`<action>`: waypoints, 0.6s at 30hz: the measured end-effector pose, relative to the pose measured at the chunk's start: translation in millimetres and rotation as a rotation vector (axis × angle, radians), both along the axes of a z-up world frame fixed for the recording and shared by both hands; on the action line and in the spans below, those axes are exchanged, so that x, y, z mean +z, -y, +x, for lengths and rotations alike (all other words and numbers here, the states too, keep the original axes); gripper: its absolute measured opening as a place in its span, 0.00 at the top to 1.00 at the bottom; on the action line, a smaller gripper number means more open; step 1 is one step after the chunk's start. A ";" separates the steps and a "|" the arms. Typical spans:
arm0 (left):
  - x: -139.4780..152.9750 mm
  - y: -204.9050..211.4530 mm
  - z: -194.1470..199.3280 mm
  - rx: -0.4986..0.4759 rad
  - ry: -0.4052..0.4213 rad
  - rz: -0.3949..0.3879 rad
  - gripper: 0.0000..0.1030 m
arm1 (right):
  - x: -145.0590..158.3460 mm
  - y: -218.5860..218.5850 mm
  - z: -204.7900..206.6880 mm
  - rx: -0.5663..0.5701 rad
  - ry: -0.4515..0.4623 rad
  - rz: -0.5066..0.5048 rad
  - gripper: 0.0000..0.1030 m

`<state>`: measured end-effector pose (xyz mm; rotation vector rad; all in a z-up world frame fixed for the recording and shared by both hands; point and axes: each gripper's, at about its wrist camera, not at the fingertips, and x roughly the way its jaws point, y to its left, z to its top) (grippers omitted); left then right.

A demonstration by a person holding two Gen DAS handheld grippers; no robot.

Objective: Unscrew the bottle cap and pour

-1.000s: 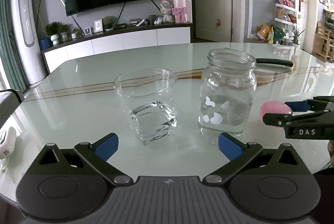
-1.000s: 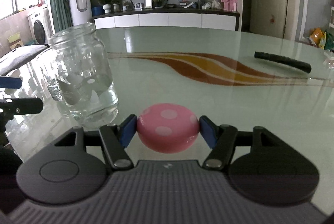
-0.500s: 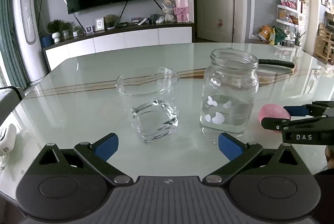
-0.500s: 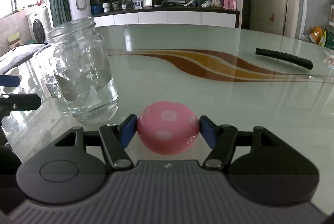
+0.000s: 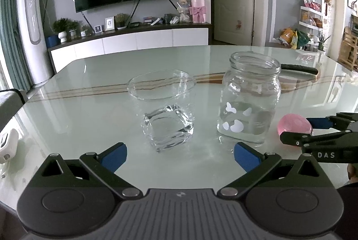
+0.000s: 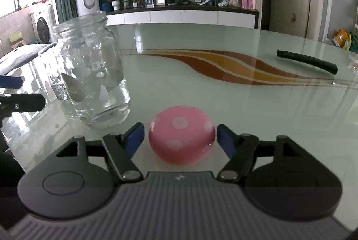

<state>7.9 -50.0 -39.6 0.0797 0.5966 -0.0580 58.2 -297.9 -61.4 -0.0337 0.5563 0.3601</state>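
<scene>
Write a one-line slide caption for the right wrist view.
Right gripper, jaws just opened, releases the pink cap onto the table beside the open jar.

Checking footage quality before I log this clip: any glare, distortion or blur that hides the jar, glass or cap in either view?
Left wrist view: fisheye bends the room's edges; the glossy table mirrors window light, yet the jar, glass and pink cap stay sharp. Right wrist view: same bending, the jar leans from distortion, and the cap is crisp with a small highlight.

One open jar, one glass tumbler, one pink cap, one black remote.
</scene>
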 end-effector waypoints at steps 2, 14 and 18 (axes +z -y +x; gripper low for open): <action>1.1 -5.5 4.0 0.001 0.004 -0.008 0.00 | 3.7 -1.3 -4.2 0.003 0.010 -0.010 0.17; 1.5 -9.4 1.9 0.023 0.003 -0.031 0.00 | 37.1 -9.1 -47.4 0.004 0.066 0.009 0.00; 1.6 -9.2 0.4 0.027 0.004 -0.032 0.00 | 42.9 -7.4 -53.8 0.002 0.074 0.045 0.00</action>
